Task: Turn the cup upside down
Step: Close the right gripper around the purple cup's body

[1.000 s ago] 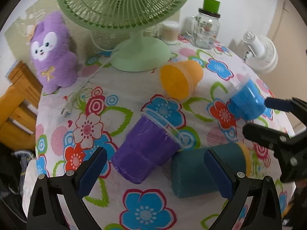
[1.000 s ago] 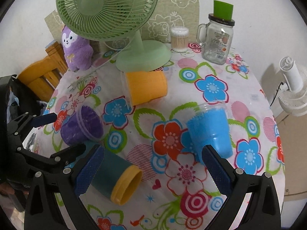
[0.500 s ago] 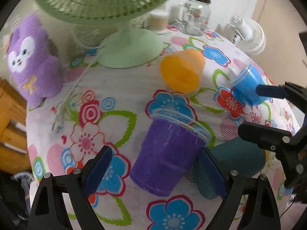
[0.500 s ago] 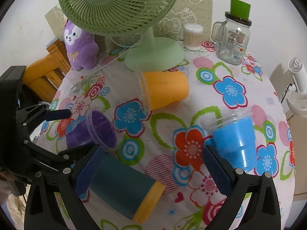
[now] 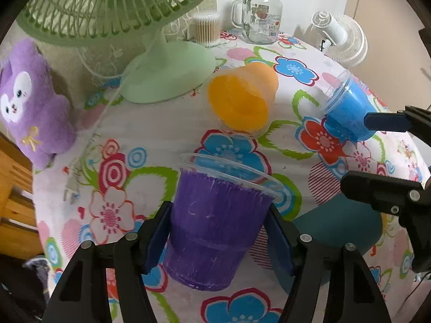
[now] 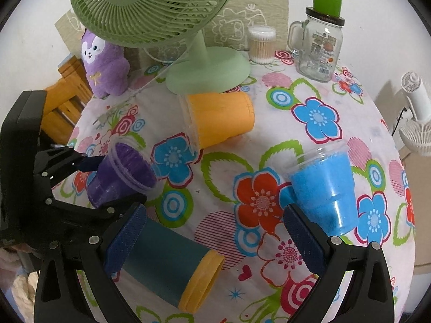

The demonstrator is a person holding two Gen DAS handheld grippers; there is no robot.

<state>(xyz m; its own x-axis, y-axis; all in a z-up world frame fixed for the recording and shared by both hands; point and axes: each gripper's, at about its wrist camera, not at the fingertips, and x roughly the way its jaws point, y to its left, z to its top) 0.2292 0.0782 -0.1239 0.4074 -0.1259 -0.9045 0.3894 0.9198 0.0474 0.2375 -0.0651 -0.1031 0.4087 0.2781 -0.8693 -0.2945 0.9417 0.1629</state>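
Note:
A purple plastic cup (image 5: 215, 223) lies on its side on the flowered tablecloth, mouth pointing away. My left gripper (image 5: 218, 242) is shut on it, one blue pad on each side of its body; it also shows in the right wrist view (image 6: 121, 177). My right gripper (image 6: 215, 237) is open and empty above the cloth, between a teal cup with a yellow rim (image 6: 172, 263) and a blue cup (image 6: 323, 188), both lying on their sides. An orange cup (image 5: 242, 102) lies on its side further back.
A green desk fan (image 6: 204, 72) stands at the back, with a purple plush toy (image 6: 105, 64), a cotton swab jar (image 6: 261, 44) and a glass mug jar (image 6: 320, 45). A white fan (image 6: 414, 126) is off the table's right edge. A wooden chair (image 6: 64, 102) is at the left.
My left gripper has moved forward around the purple cup and closed on it. My right gripper has shifted a little, still open.

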